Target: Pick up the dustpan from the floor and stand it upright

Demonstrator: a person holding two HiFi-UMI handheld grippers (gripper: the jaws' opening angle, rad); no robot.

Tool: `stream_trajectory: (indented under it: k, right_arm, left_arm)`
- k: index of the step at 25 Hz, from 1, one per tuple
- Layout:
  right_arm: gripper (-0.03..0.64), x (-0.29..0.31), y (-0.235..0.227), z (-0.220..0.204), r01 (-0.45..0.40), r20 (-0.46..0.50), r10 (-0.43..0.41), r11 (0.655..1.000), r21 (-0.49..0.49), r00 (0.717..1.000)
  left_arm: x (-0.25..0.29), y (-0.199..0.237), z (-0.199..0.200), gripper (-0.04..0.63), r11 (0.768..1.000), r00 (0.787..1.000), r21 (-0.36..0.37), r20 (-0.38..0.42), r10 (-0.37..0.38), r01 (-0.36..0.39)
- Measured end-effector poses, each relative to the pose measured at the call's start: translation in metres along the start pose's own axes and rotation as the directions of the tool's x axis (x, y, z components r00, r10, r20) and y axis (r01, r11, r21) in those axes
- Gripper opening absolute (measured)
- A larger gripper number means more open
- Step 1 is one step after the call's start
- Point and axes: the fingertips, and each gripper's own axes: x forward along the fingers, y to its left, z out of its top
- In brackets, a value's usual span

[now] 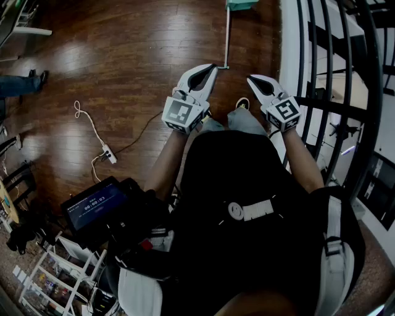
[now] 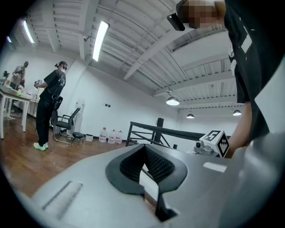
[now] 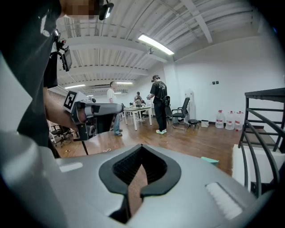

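The dustpan [image 1: 241, 5] has a teal-green pan and a long pale handle [image 1: 227, 37]. It lies on the wooden floor at the top of the head view, ahead of both grippers. A teal corner of the dustpan [image 3: 209, 160] shows low in the right gripper view. My left gripper [image 1: 213, 65] is held in front of the chest, shut and empty, its tip close to the handle's near end in the picture. My right gripper [image 1: 250, 78] hangs beside it, shut with nothing between its pads. Along its own jaws, the left gripper [image 2: 144, 146] shows pads together, and so does the right gripper [image 3: 141, 146].
A black metal railing [image 1: 333, 92] runs along the right. A white power strip [image 1: 110, 154] with its cable lies on the floor at left. A screen device [image 1: 95, 203] sits at lower left. A person [image 2: 49, 107] stands by a desk and an office chair [image 2: 67, 127].
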Motion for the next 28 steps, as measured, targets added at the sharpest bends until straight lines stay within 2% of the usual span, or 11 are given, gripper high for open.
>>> stream_trajectory:
  k: [6,11,15,20,25,28]
  right_arm:
    - [0.003,0.006,-0.039,-0.001,0.008,0.003,-0.008,1.0,0.026,1.0]
    - [0.003,0.01,-0.063,-0.01,-0.029,-0.002,0.029,0.998,0.051,1.0]
    - [0.003,0.021,-0.106,-0.015,-0.05,0.011,0.049,0.994,0.095,0.999]
    - [0.003,0.044,-0.173,0.003,-0.083,0.016,0.082,0.988,0.134,0.997]
    - [0.003,0.055,-0.18,-0.037,-0.107,0.001,0.108,0.98,0.167,0.994]
    - [0.003,0.067,-0.207,-0.043,-0.118,-0.042,0.129,0.973,0.2,0.991]
  left_arm:
    - [0.022,0.016,-0.003,0.017,0.999,0.999,-0.004,-0.018,0.034,-0.034]
    - [0.053,0.014,-0.008,0.017,0.999,0.997,-0.016,-0.067,0.048,-0.049]
    - [0.089,0.023,-0.019,0.017,0.998,0.991,-0.011,-0.119,0.065,-0.067]
    - [0.136,0.059,-0.013,0.017,0.993,0.98,-0.008,-0.161,0.117,-0.119]
    - [0.129,0.072,-0.044,0.017,0.987,0.968,0.01,-0.196,0.159,-0.16]
    - [0.145,0.089,-0.047,0.017,0.981,0.957,0.001,-0.22,0.189,-0.194]
